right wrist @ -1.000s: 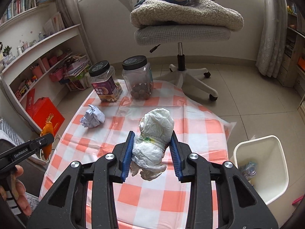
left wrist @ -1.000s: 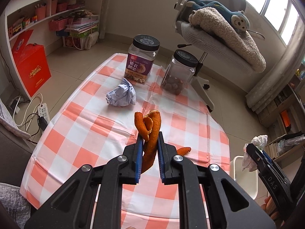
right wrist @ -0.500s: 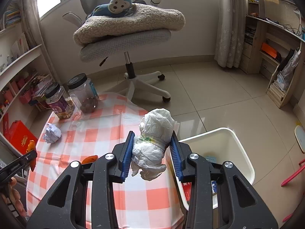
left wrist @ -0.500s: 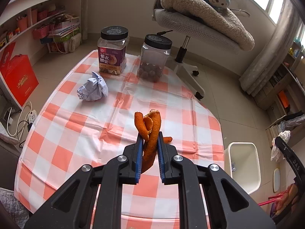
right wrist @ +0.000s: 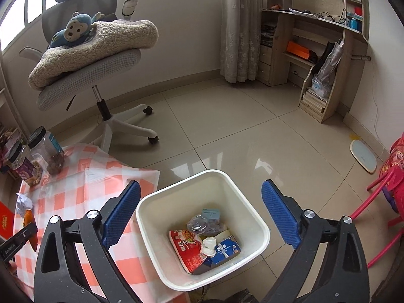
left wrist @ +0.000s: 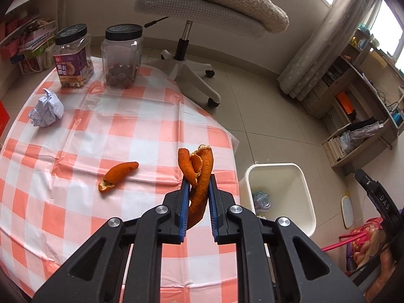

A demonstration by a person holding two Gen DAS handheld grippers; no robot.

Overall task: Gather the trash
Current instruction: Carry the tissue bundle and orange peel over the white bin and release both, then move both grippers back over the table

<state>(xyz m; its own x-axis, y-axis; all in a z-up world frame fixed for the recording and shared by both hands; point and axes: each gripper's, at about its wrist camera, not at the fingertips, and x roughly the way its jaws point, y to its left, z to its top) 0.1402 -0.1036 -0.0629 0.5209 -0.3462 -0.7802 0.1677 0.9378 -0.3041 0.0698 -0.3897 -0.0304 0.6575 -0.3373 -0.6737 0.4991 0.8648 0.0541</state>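
Observation:
My left gripper (left wrist: 197, 184) is shut on a curled strip of orange peel (left wrist: 198, 176), held above the right part of the checked table (left wrist: 126, 126). A second piece of orange peel (left wrist: 117, 175) and a crumpled paper ball (left wrist: 45, 112) lie on the cloth. The white trash bin (left wrist: 280, 197) stands on the floor by the table's right edge. My right gripper (right wrist: 200, 213) is wide open and empty, straight above the bin (right wrist: 248, 208). The white tissue wad (right wrist: 209, 245) lies in the bin on packets and a crushed bottle.
Two clear jars with black lids (left wrist: 73, 55) (left wrist: 122, 55) stand at the table's far edge. An office chair with a blanket (left wrist: 202, 7) is behind the table. A red chair (right wrist: 386, 189) stands right of the bin. Shelves line the right wall.
My right gripper swung right over the bin, opened and dropped the tissue wad into it. My left gripper moved right toward the bin side, still holding the peel.

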